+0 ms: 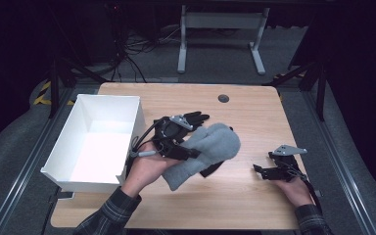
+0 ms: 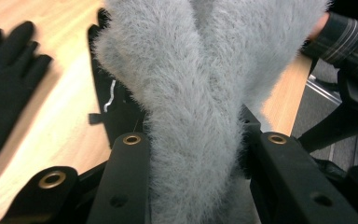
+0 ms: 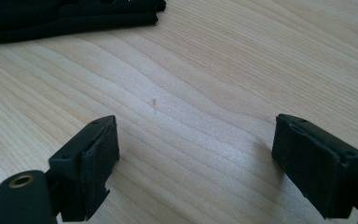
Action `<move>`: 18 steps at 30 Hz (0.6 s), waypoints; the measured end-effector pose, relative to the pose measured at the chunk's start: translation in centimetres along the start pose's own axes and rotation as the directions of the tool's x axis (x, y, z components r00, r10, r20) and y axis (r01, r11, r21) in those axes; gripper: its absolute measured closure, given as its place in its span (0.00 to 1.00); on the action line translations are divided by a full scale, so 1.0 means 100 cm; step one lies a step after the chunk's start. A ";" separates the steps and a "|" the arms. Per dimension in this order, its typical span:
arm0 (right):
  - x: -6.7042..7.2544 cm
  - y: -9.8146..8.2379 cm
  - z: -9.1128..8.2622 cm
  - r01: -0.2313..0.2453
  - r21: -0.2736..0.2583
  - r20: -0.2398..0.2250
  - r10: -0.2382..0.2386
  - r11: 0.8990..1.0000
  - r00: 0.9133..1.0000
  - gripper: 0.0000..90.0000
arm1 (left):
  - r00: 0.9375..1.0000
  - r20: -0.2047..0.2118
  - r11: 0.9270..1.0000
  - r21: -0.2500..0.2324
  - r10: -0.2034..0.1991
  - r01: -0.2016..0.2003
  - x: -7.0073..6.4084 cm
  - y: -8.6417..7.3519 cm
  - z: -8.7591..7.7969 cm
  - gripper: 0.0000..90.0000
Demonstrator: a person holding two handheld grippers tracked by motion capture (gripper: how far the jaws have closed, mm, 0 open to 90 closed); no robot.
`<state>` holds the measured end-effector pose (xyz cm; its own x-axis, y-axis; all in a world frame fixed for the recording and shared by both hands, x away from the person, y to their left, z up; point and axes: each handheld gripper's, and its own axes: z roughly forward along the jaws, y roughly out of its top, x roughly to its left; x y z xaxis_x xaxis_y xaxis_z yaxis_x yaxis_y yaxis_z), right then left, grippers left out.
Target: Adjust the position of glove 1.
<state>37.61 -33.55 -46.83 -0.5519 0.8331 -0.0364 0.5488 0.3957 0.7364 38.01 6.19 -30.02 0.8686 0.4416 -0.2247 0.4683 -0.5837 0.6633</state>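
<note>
left gripper (image 1: 188, 147) clamped on grey mitten (image 1: 210, 147), frame centre, lifted clear of table (image 1: 254, 105) | likely bound for white box (image 1: 85, 182) at left | right gripper (image 1: 267, 170) parted, idle lower right, out of the way

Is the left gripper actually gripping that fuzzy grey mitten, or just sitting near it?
Touching. In the left gripper view, the grey mitten is squeezed between both black jaws of the left gripper, its fur bunched narrow where they press it.
</note>
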 end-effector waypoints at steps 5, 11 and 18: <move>0.000 0.000 0.000 0.000 0.000 0.000 0.000 1.000 1.000 0.17 | 1.000 -0.009 1.000 -0.019 -0.025 0.025 0.009 0.003 -0.021 0.76; 0.000 0.000 0.000 -0.001 0.000 0.001 0.001 1.000 1.000 0.17 | 0.998 -0.028 0.998 -0.035 -0.050 0.049 0.021 0.003 -0.043 0.76; 0.000 0.000 0.000 -0.004 0.000 0.002 0.004 1.000 1.000 0.17 | 0.994 -0.070 0.995 -0.069 -0.080 0.075 0.035 -0.002 -0.073 0.76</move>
<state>37.62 -33.57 -46.84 -0.5488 0.8352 -0.0350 0.5506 0.3926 0.7367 39.79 12.81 -25.77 0.8148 0.5338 -0.2262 0.5201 -0.5004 0.6922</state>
